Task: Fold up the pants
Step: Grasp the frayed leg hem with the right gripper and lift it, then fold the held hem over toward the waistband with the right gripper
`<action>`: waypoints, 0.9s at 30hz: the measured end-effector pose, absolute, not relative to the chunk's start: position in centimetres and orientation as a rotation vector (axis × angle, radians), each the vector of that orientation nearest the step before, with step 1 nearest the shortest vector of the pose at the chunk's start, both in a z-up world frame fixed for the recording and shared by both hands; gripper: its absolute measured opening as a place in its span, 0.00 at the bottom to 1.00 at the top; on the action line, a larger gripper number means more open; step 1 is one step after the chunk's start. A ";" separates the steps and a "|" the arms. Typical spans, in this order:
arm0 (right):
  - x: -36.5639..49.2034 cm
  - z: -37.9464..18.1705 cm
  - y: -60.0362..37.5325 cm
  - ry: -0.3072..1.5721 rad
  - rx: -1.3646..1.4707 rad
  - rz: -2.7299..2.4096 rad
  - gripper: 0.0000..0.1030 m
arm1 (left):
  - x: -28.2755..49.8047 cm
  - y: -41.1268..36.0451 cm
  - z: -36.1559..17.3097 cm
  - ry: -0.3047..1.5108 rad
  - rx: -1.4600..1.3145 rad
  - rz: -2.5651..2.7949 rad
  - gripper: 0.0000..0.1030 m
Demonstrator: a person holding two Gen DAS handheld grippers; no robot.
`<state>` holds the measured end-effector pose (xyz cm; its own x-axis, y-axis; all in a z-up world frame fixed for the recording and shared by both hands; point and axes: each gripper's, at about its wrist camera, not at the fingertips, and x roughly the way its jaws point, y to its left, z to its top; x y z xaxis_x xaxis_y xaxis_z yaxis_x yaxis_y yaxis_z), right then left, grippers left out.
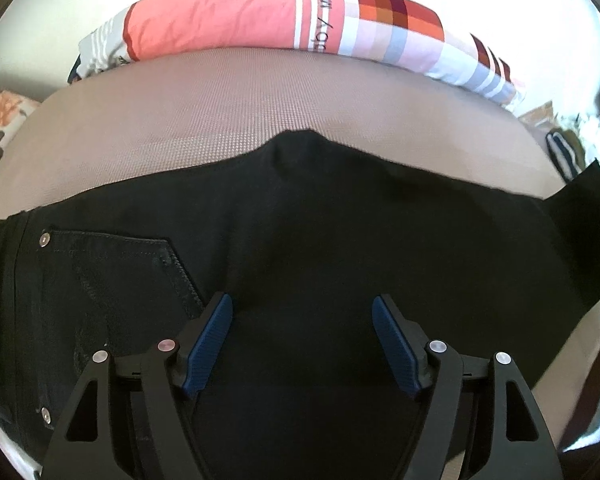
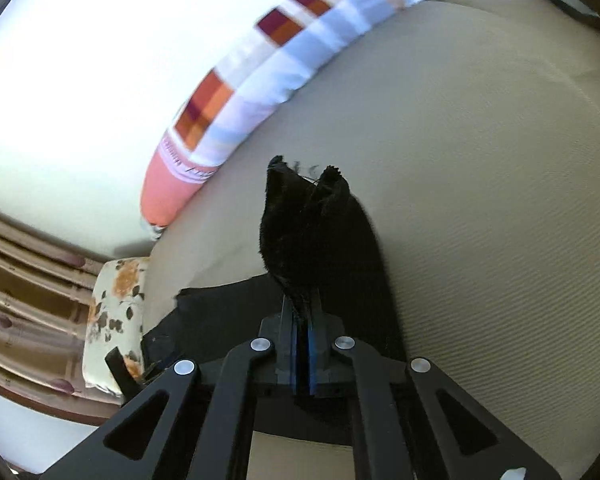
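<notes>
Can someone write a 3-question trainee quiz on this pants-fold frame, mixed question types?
1. True or false: the left gripper has its jaws clamped on the black pants.
2. Multiple choice: what does the right gripper hold? A) a corner of the striped pillow B) a bunched end of the pants, lifted off the beige mattress C) nothing
3. Short answer: in the left wrist view, on which side of the picture does the pants' back pocket lie?

Key
1. False: the jaws stand open above the cloth.
2. B
3. The left side, beside the left finger.
</notes>
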<state>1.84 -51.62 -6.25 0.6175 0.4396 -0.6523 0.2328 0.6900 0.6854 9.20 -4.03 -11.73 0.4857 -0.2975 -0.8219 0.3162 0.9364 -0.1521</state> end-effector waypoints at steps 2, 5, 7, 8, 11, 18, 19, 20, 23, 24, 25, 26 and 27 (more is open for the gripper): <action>3.0 -5.5 -49.4 0.931 0.822 0.156 0.05 | 8.8 -3.6 -11.1 0.973 0.000 -0.380 0.71; 4.9 -4.7 -45.9 0.953 0.799 0.199 0.05 | 8.2 -2.6 -10.3 0.942 -0.021 -0.384 0.71; 6.3 -4.6 -43.4 0.987 0.768 0.223 0.05 | 7.8 -2.0 -9.8 0.923 -0.036 -0.384 0.71; 6.9 -4.6 -42.3 0.995 0.762 0.234 0.05 | 7.7 -1.6 -9.5 0.915 -0.046 -0.387 0.71; 8.9 -4.8 -38.3 1.017 0.733 0.287 0.05 | 7.3 -0.5 -8.9 0.896 -0.073 -0.394 0.71; 13.3 -7.0 -29.2 1.108 0.606 0.365 0.05 | 6.2 1.5 -7.7 0.857 -0.107 -0.419 0.71; 13.8 -7.5 -28.1 1.120 0.593 0.371 0.05 | 6.1 1.8 -7.6 0.855 -0.113 -0.422 0.71; 14.1 -7.9 -27.4 1.130 0.586 0.373 0.05 | 5.9 2.2 -7.6 0.851 -0.118 -0.425 0.71; 15.1 -9.4 -24.1 1.173 0.532 0.388 0.05 | 5.7 3.0 -7.5 0.848 -0.135 -0.432 0.71; 15.3 -9.9 -23.0 1.188 0.509 0.387 0.05 | 5.6 3.2 -7.6 0.848 -0.140 -0.435 0.71; 15.5 -10.3 -22.2 1.199 0.492 0.388 0.05 | 5.6 3.4 -7.6 0.846 -0.146 -0.438 0.71; 15.7 -10.7 -21.4 1.209 0.473 0.385 0.05 | 5.6 3.4 -7.6 0.845 -0.151 -0.444 0.71; 15.9 -11.2 -20.5 1.219 0.451 0.382 0.05 | 5.6 3.5 -7.6 0.845 -0.157 -0.449 0.71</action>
<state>15.88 -20.49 -11.16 0.3013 0.5104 -0.8054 -0.0398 0.8507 0.5242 5.59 3.54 -7.61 0.5768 -0.4433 -0.6862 0.3209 0.8954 -0.3087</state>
